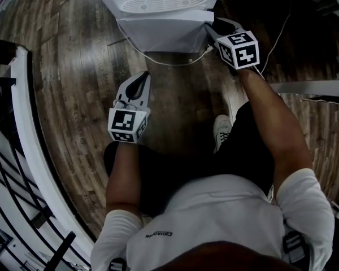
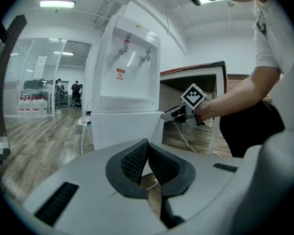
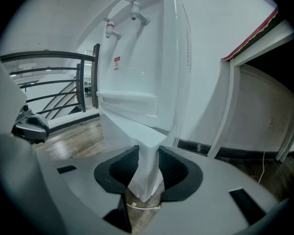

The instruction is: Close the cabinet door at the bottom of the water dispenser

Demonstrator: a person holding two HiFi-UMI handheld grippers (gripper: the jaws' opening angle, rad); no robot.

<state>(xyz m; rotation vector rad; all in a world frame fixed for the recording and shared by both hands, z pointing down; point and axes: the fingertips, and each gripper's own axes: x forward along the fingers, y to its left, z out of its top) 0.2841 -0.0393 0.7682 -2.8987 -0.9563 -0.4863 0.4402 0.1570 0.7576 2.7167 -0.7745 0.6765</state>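
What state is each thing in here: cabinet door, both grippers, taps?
cabinet door: looks nearly closed, right edge gripped.
right gripper: shut on the cabinet door's edge.
left gripper: shut, empty.
taps: no water running.

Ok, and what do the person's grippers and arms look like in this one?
The left gripper and right gripper are pale grey shells with black textured pads on the jaws. Each carries a white cube printed with black square markers. The person wears a white top with short sleeves.
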